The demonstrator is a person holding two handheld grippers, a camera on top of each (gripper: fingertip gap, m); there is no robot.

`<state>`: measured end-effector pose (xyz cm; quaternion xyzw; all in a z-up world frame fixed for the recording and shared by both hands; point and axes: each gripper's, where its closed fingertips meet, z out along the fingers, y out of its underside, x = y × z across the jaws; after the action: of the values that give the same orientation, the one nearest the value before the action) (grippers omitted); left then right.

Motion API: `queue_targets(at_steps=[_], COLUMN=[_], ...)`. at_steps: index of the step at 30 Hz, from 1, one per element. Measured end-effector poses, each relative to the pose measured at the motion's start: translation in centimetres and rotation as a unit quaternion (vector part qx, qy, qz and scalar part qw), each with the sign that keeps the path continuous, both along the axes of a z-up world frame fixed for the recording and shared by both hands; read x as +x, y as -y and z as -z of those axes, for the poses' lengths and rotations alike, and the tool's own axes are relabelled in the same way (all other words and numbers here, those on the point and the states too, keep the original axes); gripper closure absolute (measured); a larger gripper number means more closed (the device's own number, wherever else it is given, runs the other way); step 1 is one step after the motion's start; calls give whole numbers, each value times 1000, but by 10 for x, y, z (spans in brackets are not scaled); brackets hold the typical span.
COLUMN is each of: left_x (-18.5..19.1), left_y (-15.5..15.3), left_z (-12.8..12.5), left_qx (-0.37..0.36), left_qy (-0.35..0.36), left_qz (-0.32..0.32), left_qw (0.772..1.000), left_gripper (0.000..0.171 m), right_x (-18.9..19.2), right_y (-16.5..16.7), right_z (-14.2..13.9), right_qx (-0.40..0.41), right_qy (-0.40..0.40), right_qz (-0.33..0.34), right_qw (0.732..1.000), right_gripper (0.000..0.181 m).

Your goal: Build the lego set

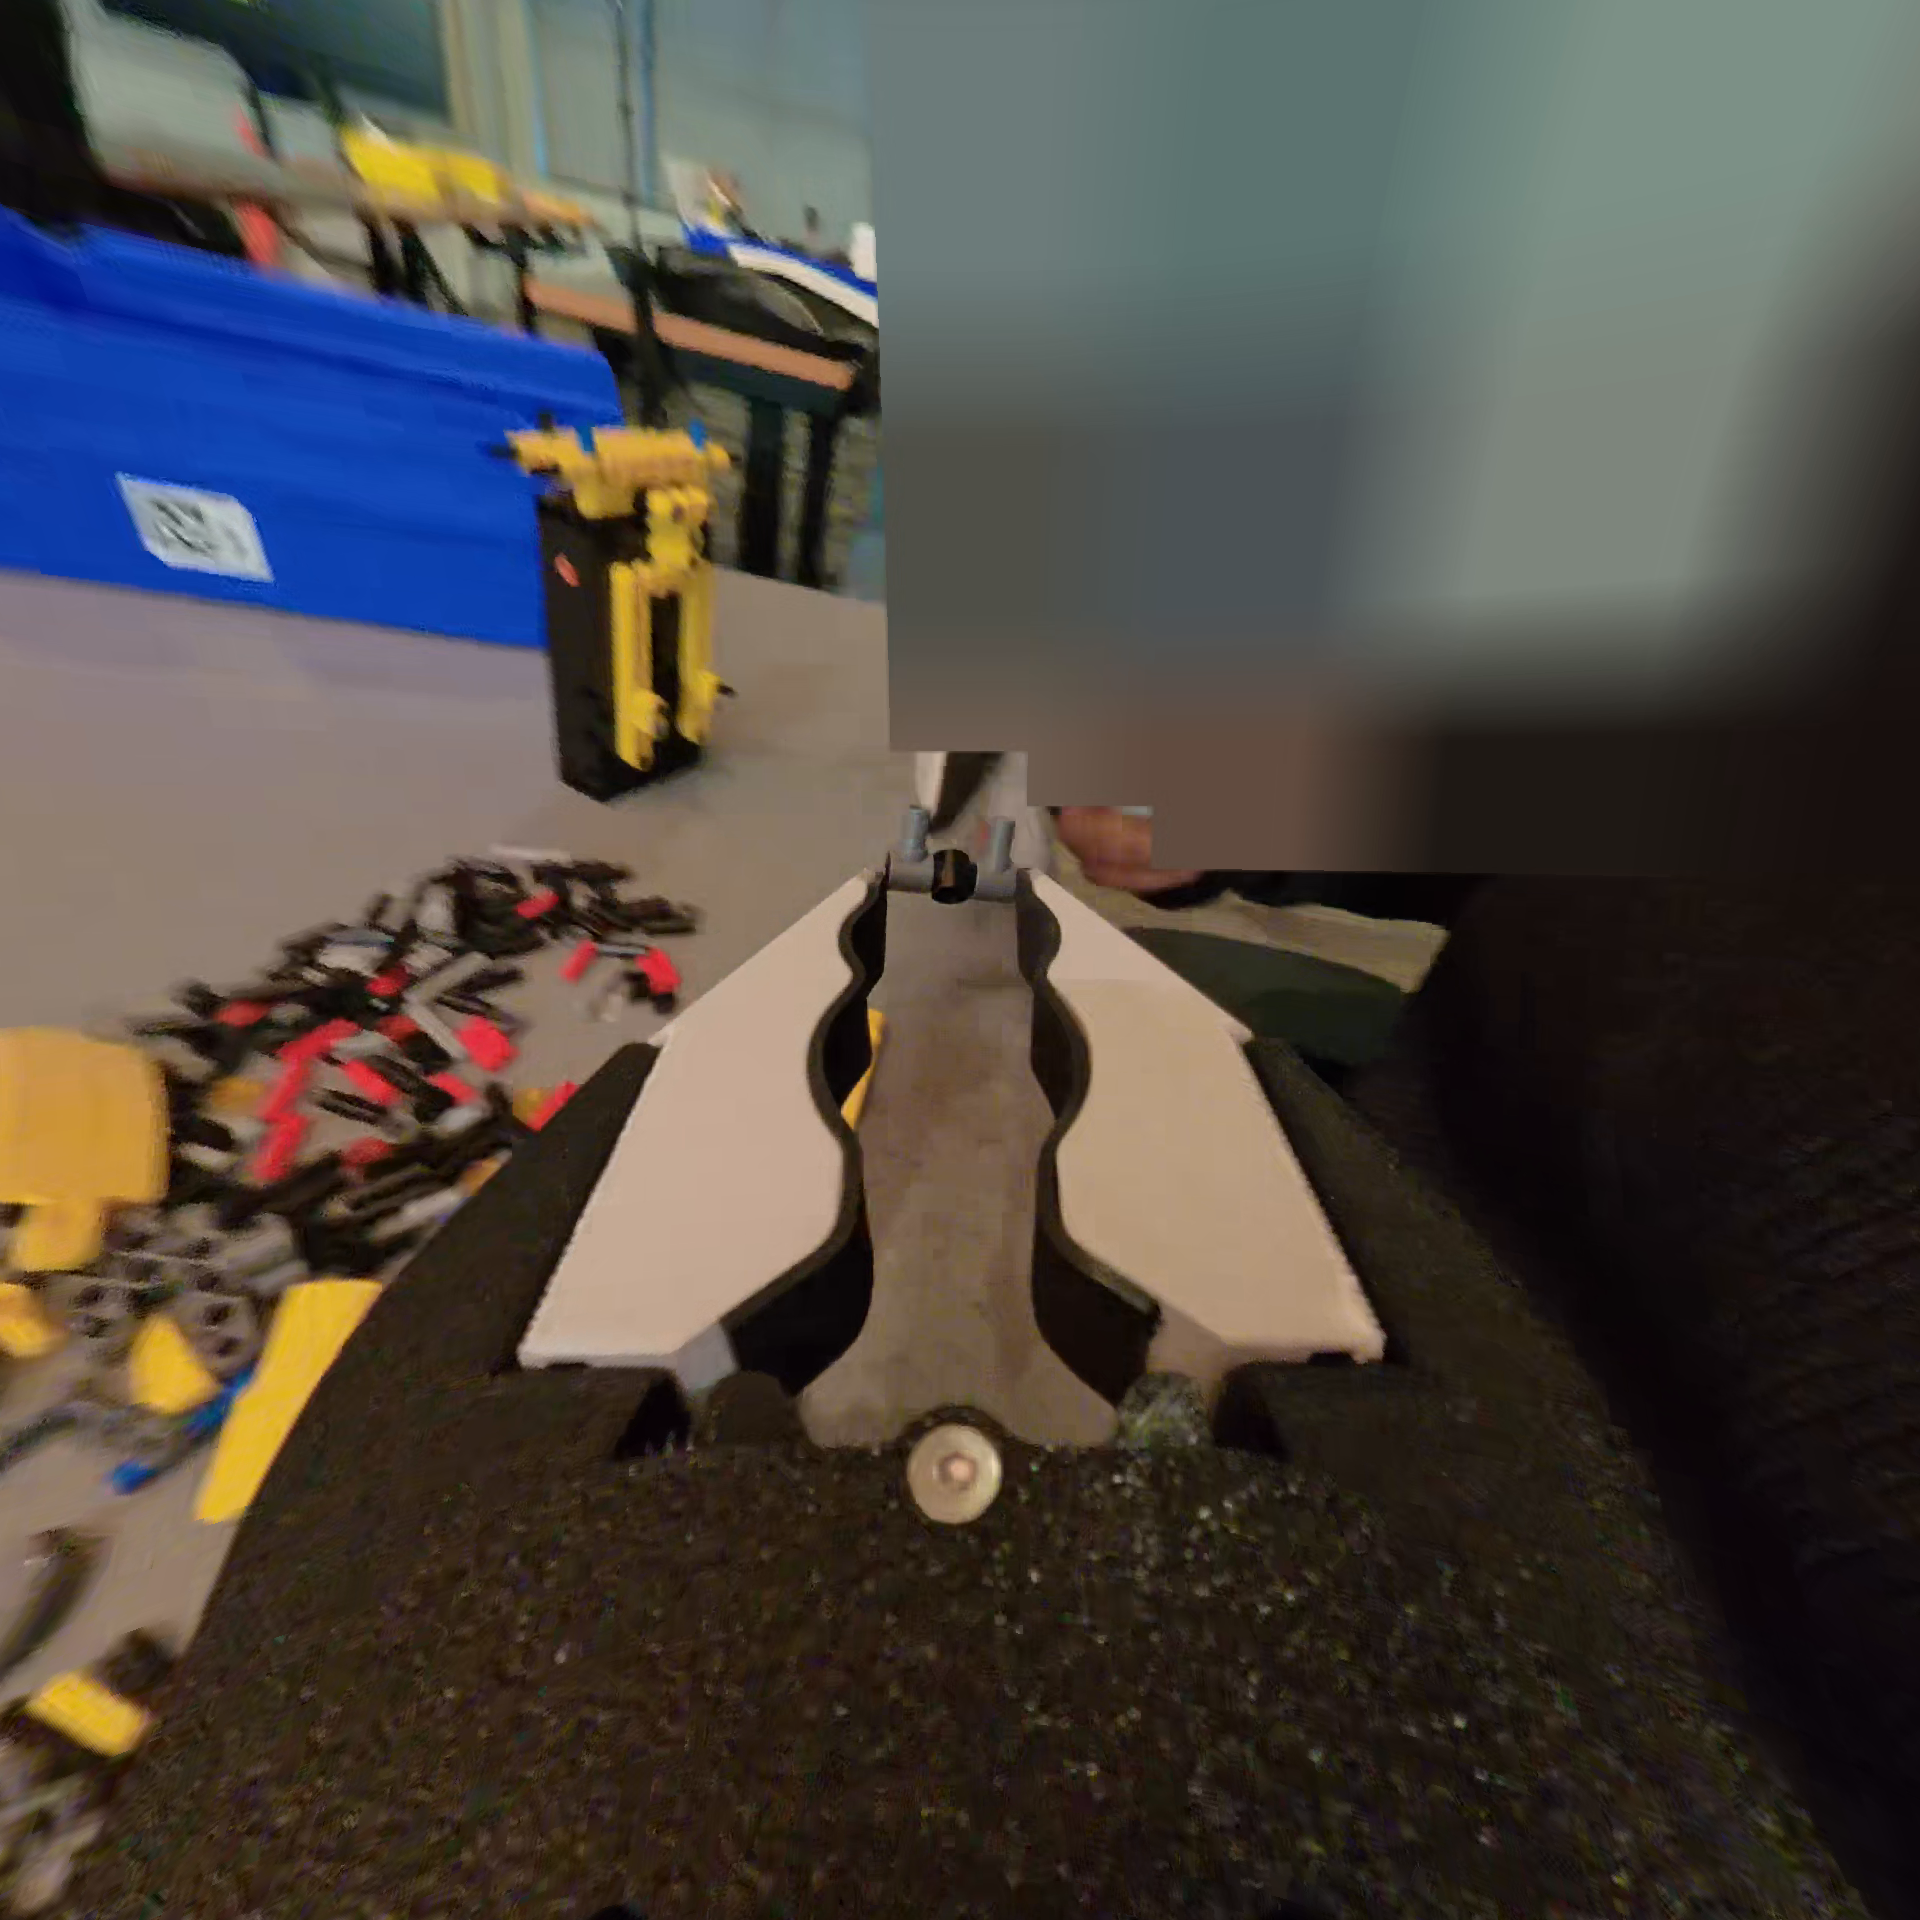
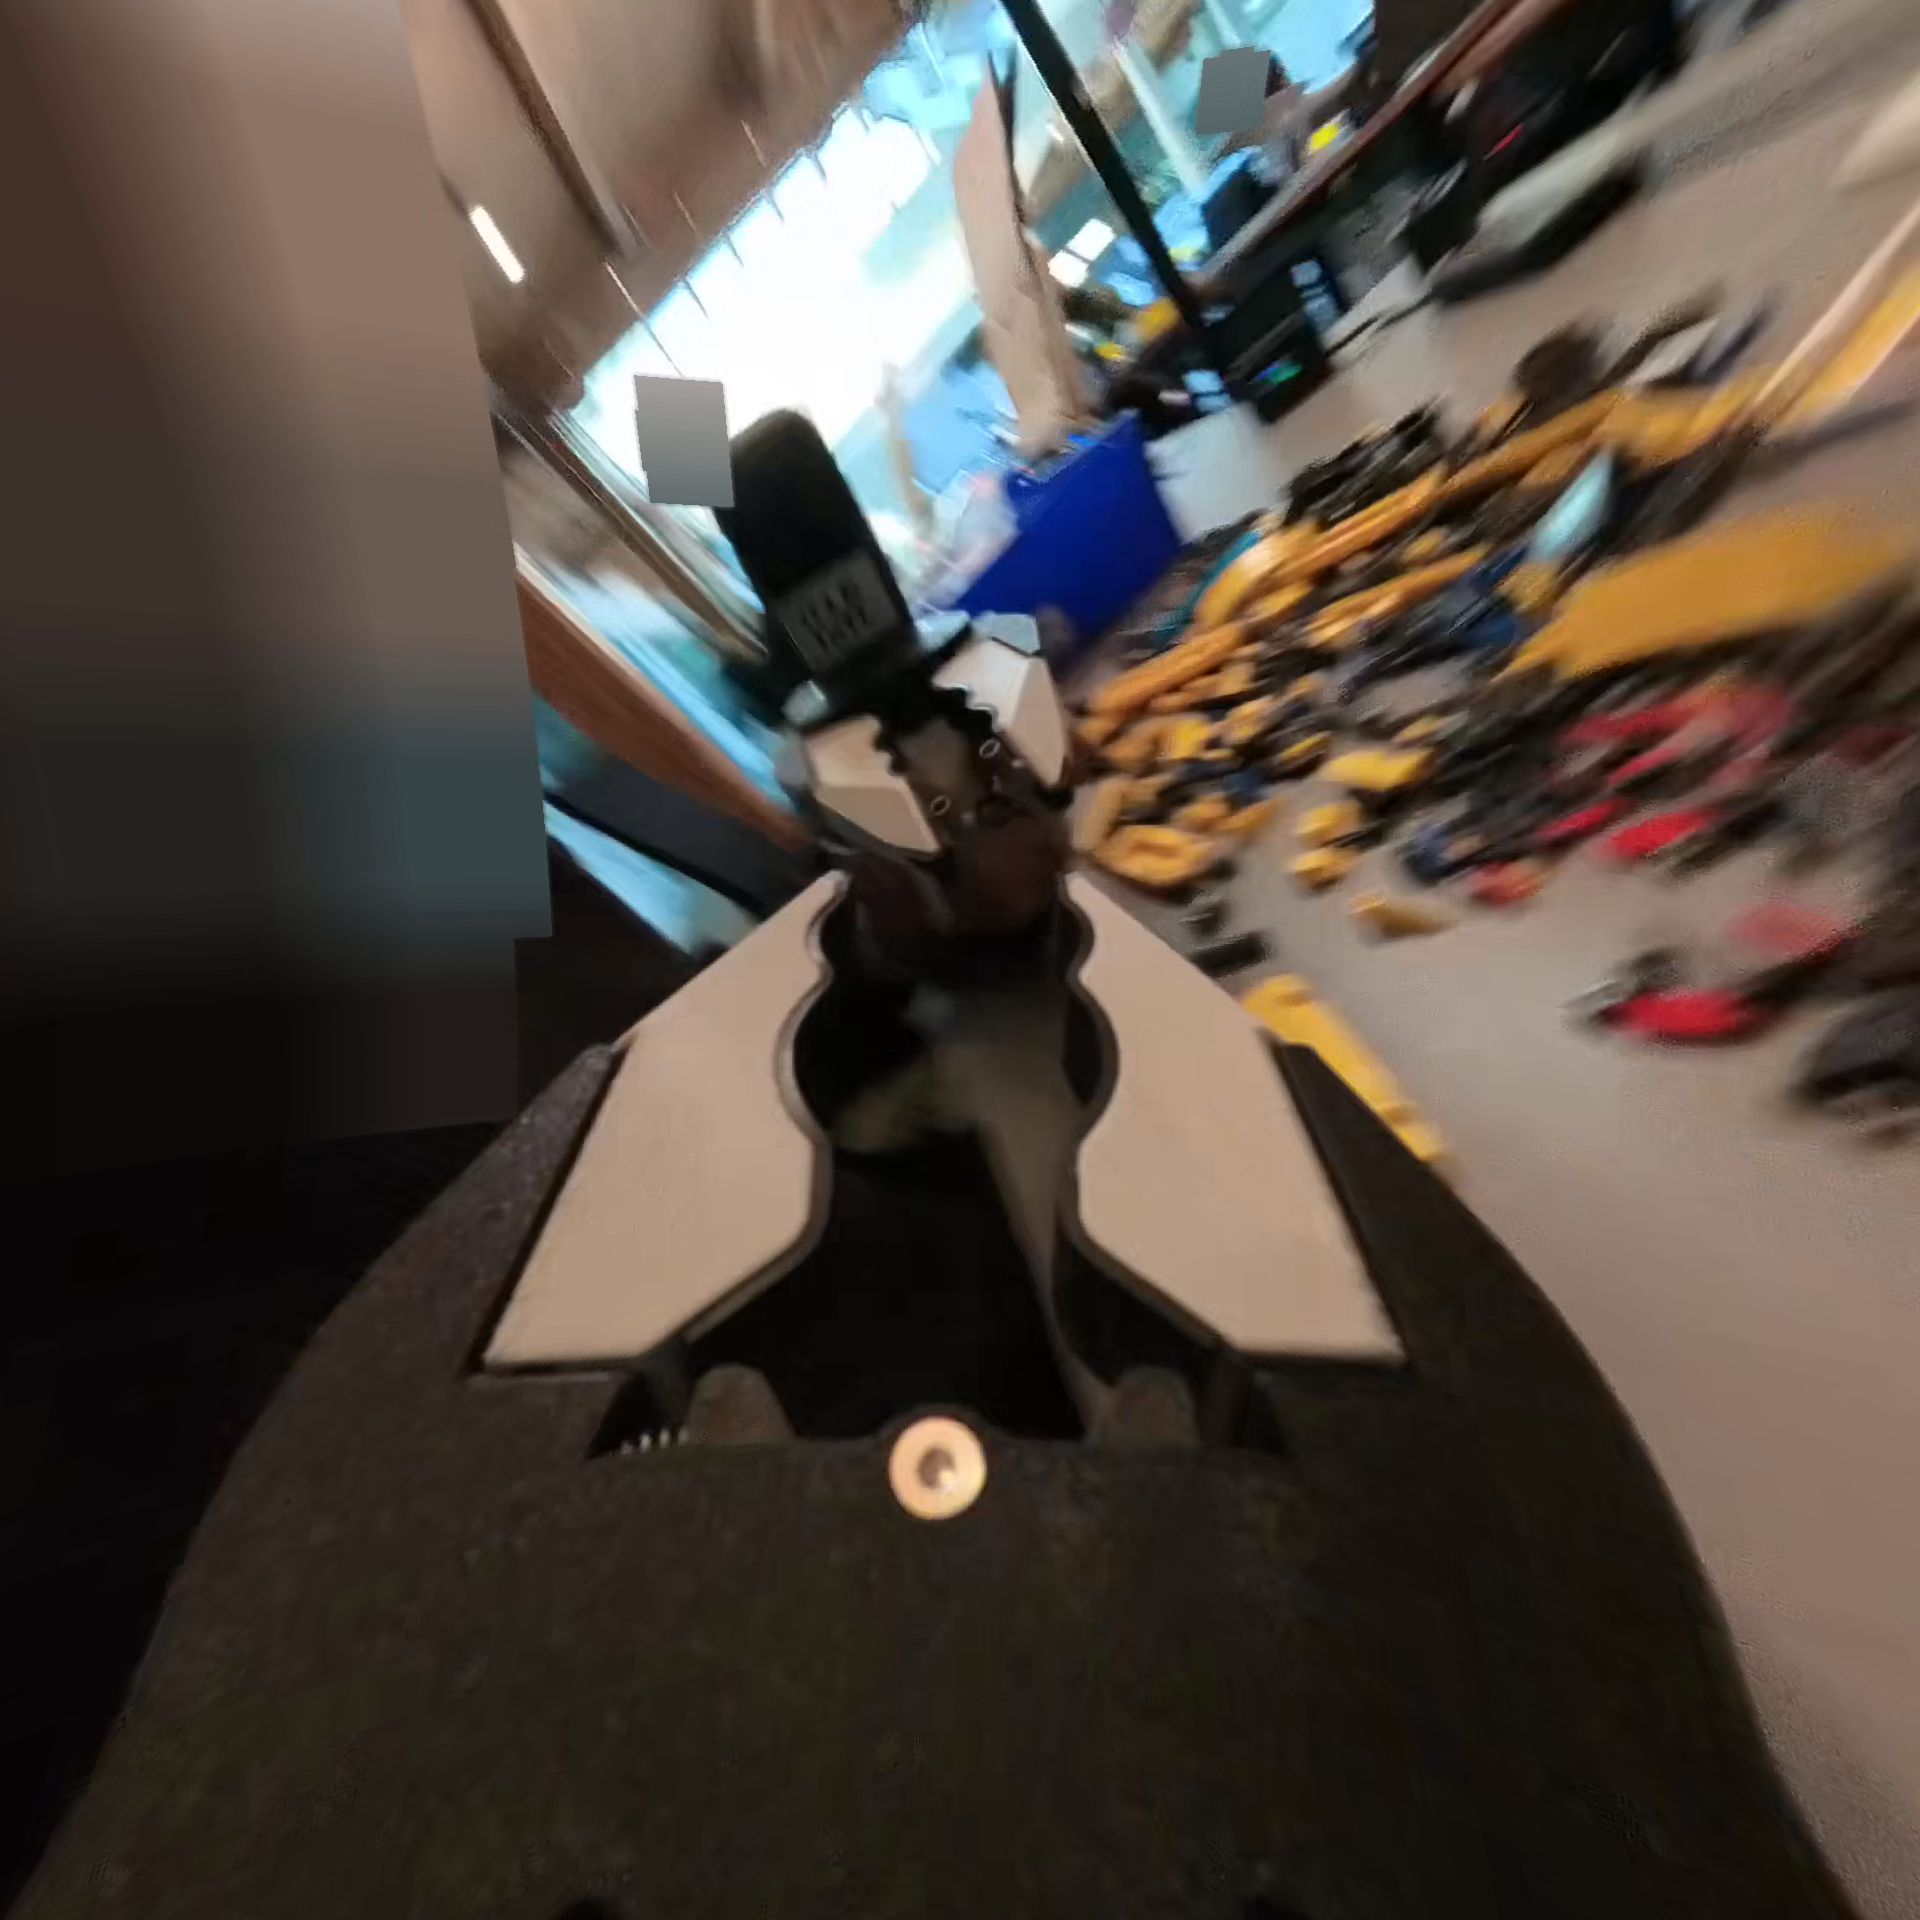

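Note:
My left gripper (image 1: 951,878) is shut on a small grey connector (image 1: 914,831) with two upright posts and a black pin (image 1: 948,881) at its middle, held above the grey table (image 1: 260,748). In the right wrist view my right gripper (image 2: 951,899) has a blurred dark piece (image 2: 977,873) filling the gap between its tips. The left gripper (image 2: 935,748) faces it just beyond, tips almost touching that piece. The view is heavily motion-blurred.
A black and yellow brick model (image 1: 634,603) stands upright on the table before a blue bin (image 1: 260,436). Loose black, red and grey pieces (image 1: 364,1070) and yellow panels (image 1: 281,1392) lie at the left. Yellow (image 2: 1299,644) and red pieces (image 2: 1683,810) spread to the right. My left and right fingertips are right by each other.

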<state>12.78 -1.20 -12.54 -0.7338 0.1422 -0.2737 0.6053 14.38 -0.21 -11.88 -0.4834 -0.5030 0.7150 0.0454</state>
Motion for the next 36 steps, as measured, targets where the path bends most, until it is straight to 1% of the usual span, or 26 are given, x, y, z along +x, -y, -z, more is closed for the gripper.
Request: queue_targets(at_steps=[1, 2, 3, 4, 5, 6, 8, 11, 15, 17, 18, 29, 31, 36], left_x=[2, 5, 8, 10, 14, 16, 20, 24, 29, 30, 31, 33, 34, 32], left_y=[-1, -1, -1, -1, -1, 0, 1, 1, 2, 2, 2, 5, 5, 5], left_z=[5, 11, 17, 20, 23, 25, 28, 34, 41, 42, 42, 41, 40, 37], left_qx=[-22, -42, -58, -67, -70, -74, -81, -92, -103, -104, -105, -98, -95, -90], left_qy=[13, 16, 11, 3, -6, -14, -24, -42, -68, -76, -77, -79, -75, -63], left_qz=[13, 25, 34, 39, 46, 50, 61, 67, 72, 75, 77, 84, 87, 82], left_qw=[1000, 999, 998, 997, 996, 996, 995, 993, 990, 989, 989, 988, 989, 990], left_gripper=[147, 147, 147, 147, 147, 147, 147, 147, 147, 147, 147, 147, 147, 147], right_x=[1, 2, 3, 4, 5, 7, 9, 7, 5, 5, 6, 8, 8, 5], right_y=[-4, -8, -10, -9, -5, 0, 8, 16, 18, 20, 21, 22, 21, 20], right_z=[2, 2, 3, 6, 12, 19, 30, 32, 32, 34, 35, 38, 36, 33], right_qx=[110, 204, 278, 335, 371, 390, 398, 383, 380, 382, 384, 387, 383, 368], right_qy=[-37, -74, -101, -118, -124, -123, -117, -126, -132, -131, -129, -124, -126, -134], right_qz=[20, 34, 42, 34, 13, -13, -56, -82, -97, -110, -115, -140, -136, -121], right_qw=[993, 975, 954, 934, 920, 912, 908, 912, 911, 908, 907, 903, 905, 912], right_gripper=[141, 140, 140, 140, 140, 140, 141, 142, 147, 154, 154, 156, 160, 160])
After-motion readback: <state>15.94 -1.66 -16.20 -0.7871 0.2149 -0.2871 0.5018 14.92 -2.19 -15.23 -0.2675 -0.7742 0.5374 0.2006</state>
